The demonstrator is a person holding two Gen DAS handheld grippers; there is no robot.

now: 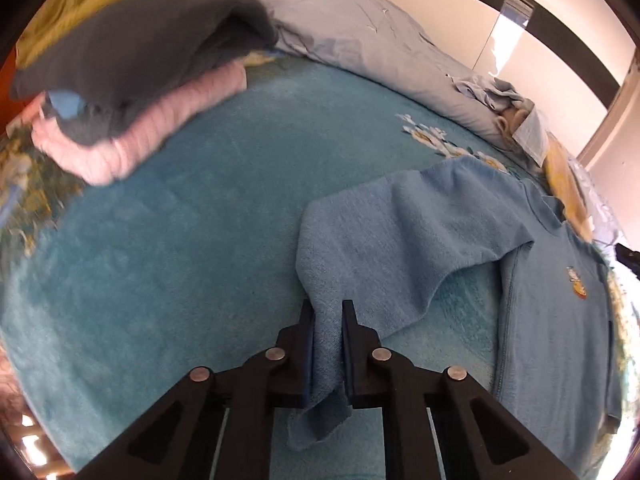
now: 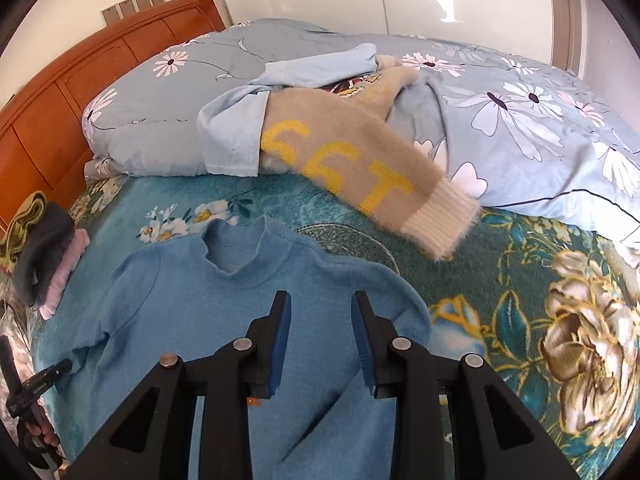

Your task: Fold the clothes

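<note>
Pinching a sleeve cuff of the blue sweater (image 1: 400, 240), the left gripper (image 1: 329, 310) had its fingers (image 1: 308, 332) drawn nearly together, clamped on the bunched cloth. The cuff end hung out below the fingers, and the sleeve ran up and to the right from them, lifted off the teal blanket (image 1: 180, 240) toward the shoulder. The body of the sweater lay flat on the bed to the right, a small yellow and orange badge (image 1: 576, 282) on its chest.

The right gripper (image 2: 320, 298) hung above the sweater's (image 2: 200, 320) chest, just below the neckline, with its fingers (image 2: 280, 328) apart and nothing between them. Whether the tips touched the cloth could not be told. The other sleeve lay folded across the body under that gripper.

At the far left, near the wooden headboard (image 2: 60, 100), folded clothes sat in a stack (image 1: 132, 80): a dark grey piece on a pink one. A beige sweater with yellow lettering (image 2: 360, 168) lay draped over the flowered quilt (image 2: 540, 120), beside a pale blue garment (image 2: 312, 72).
</note>
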